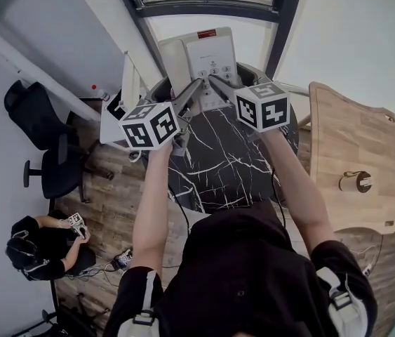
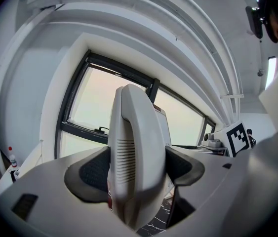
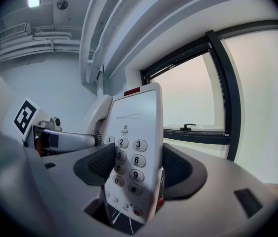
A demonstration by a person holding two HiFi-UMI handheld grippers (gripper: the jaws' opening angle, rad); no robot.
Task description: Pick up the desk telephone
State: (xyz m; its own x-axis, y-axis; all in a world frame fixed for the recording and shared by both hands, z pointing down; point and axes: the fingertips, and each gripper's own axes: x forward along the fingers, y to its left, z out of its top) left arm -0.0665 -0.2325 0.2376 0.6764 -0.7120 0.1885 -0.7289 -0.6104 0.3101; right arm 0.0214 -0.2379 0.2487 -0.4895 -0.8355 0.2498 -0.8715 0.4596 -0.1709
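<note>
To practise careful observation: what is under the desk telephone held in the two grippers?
A black marbled table lies below the desk telephone; slivers of its veined top show beneath it in both gripper views. The patch straight underneath and the telephone's own underside are covered and cannot be seen.

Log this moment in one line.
left gripper: shut on desk telephone, handset side | right gripper: shut on keypad side | desk telephone: over marble table

The white plastic desk telephone [image 1: 210,53] is partly hidden by the left claw [image 1: 198,84] and right claw [image 1: 213,80]; its label print is illegibly small.
</note>
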